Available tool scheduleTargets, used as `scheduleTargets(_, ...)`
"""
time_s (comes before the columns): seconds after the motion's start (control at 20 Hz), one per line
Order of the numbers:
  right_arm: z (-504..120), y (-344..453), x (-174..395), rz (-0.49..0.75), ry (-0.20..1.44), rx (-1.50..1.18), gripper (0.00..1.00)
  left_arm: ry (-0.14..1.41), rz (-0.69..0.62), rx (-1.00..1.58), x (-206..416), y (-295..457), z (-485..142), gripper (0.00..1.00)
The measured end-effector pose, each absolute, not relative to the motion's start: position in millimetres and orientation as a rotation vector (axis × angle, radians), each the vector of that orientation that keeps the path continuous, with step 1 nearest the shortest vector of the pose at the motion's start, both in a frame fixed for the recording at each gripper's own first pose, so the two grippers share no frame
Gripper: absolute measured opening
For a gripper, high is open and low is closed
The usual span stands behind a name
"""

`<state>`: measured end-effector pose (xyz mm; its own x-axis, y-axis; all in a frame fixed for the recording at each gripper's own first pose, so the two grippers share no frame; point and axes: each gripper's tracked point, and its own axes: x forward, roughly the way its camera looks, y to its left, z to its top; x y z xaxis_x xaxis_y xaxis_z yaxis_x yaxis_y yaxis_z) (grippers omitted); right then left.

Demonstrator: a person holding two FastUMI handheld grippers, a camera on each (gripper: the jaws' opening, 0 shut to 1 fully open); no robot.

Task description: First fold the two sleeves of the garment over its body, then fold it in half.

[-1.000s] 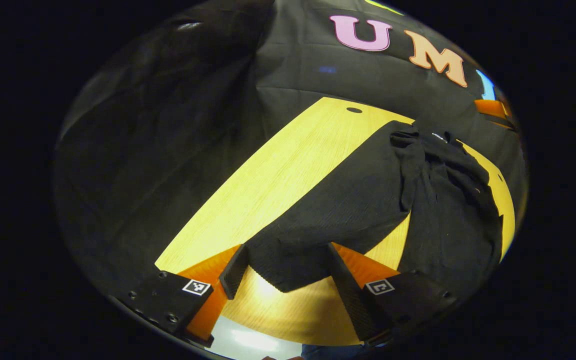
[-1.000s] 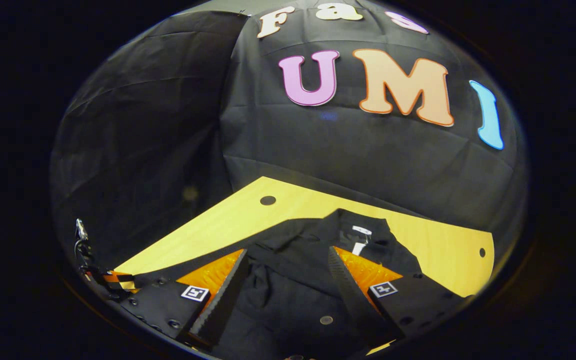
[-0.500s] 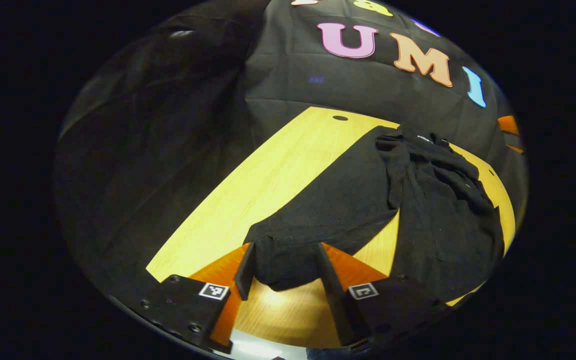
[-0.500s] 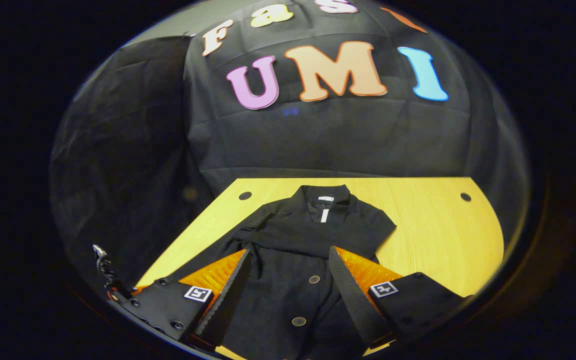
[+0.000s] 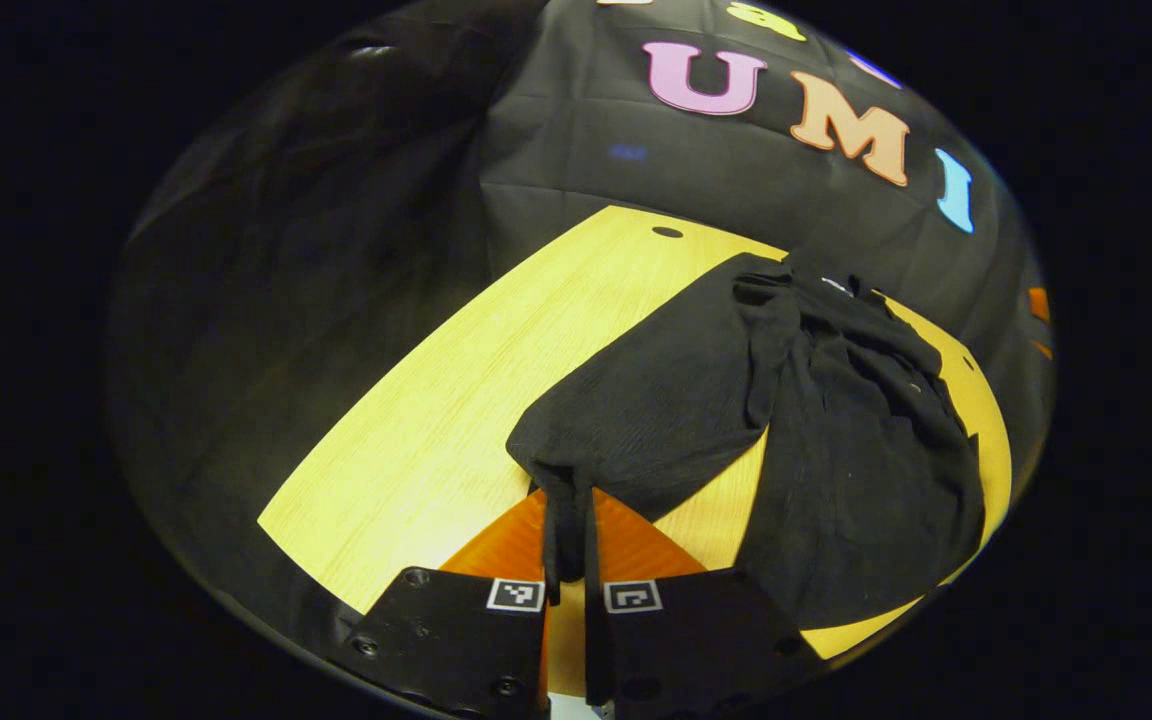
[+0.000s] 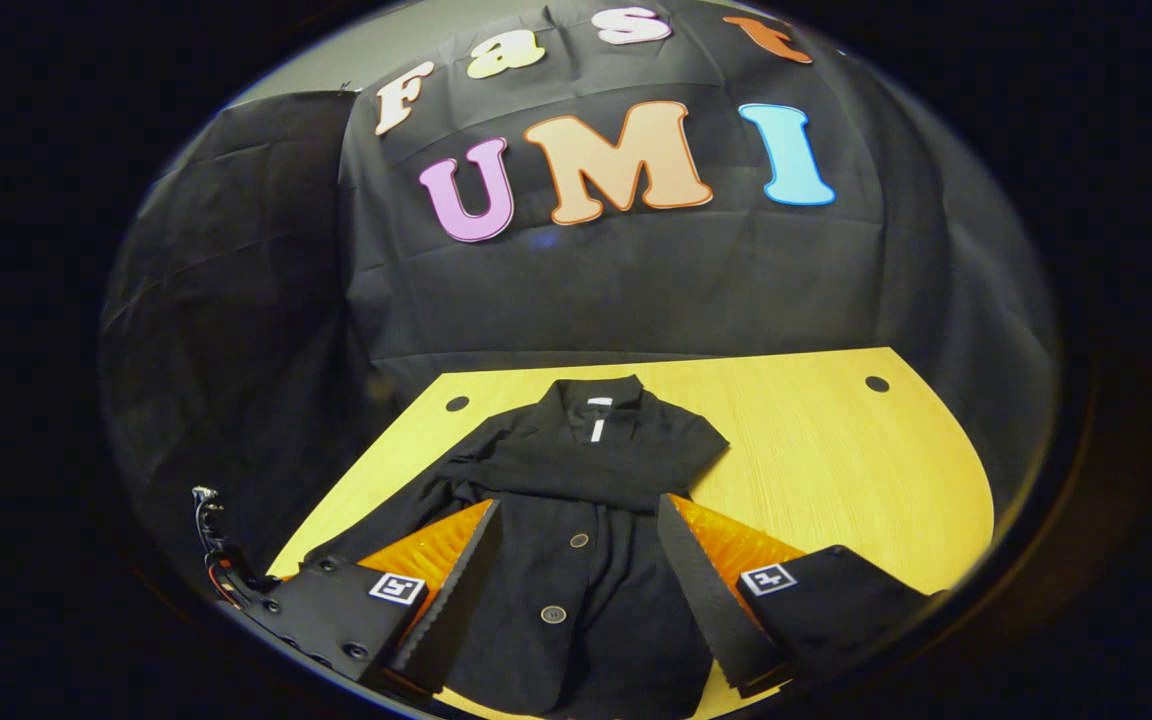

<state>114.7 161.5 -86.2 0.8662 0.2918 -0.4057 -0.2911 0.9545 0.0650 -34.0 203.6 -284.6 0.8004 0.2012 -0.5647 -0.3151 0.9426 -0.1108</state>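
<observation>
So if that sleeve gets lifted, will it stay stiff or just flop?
Probably flop: the sleeve already bunches into a thin pleat where the left gripper pinches it. It looks light, and the jacket lies in soft wrinkles on the table, so the body may drag along.

The black woven button-front garment has dull round buttons and a white neck label. Beneath it, the yellow wood-grain bench carries fine pale streaks and small dark round holes.
</observation>
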Motion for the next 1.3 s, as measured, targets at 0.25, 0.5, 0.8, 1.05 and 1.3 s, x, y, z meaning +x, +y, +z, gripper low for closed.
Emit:
scheduleTargets(0.25, -82.7, 116.9, 99.5, 0.221, 0.409, 0.050, 0.98, 0.596, 0.299, -0.218, -33.3, 205.0, -286.4, 0.01)
scheduleTargets(0.5, -76.6, 73.4, 86.2, 0.151, 0.392, 0.098, 0.98, 0.630, 0.312, -0.205, -32.2, 206.4, -286.4, 0.00)
scheduleTargets(0.8, -79.4, 28.9, 79.2, 0.105, 0.394, 0.120, 0.98, 0.660, 0.316, -0.107, -20.4, 199.2, -263.3, 0.00)
scheduleTargets(1.05, -88.1, 10.4, 83.0, 0.113, 0.410, 0.141, 0.98, 0.589, 0.250, -0.054, 13.4, 161.0, -210.4, 0.00)
scheduleTargets(1.3, -94.7, -4.1, 83.7, 0.121, 0.419, 0.146, 0.94, 0.471, 0.155, 0.003, 61.4, 106.6, -150.3, 0.00)
